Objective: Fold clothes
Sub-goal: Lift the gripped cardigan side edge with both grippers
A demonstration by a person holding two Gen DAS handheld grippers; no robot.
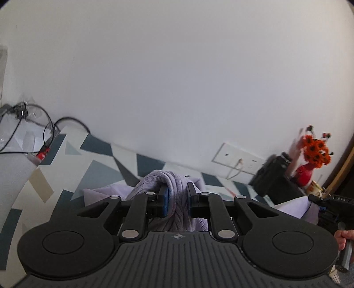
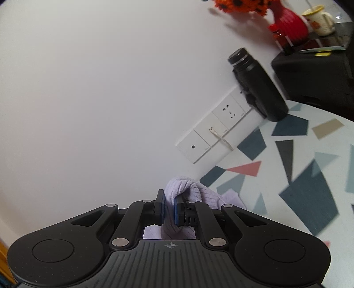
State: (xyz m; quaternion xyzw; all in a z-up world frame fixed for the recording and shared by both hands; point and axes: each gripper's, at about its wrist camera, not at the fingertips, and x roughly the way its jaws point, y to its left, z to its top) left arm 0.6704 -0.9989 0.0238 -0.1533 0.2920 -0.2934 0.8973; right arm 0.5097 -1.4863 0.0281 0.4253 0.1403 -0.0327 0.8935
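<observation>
A lavender ribbed garment (image 1: 174, 190) is bunched between the blue pads of my left gripper (image 1: 177, 192), which is shut on it and holds it above the patterned table (image 1: 97, 172). My right gripper (image 2: 169, 202) is shut on another part of the same lavender garment (image 2: 188, 188), also lifted, near the wall. The rest of the cloth hangs below both grippers, mostly hidden. The right gripper also shows at the right edge of the left wrist view (image 1: 331, 208), with a hand on it.
The table has a geometric blue, grey and pink pattern (image 2: 309, 188). A black bottle (image 2: 258, 86), a black box (image 2: 314, 75), a red vase with orange flowers (image 2: 287, 22) and a mug (image 2: 318, 20) stand at the right. Wall sockets (image 2: 216, 137) sit behind. Cables (image 1: 28, 124) lie at the left.
</observation>
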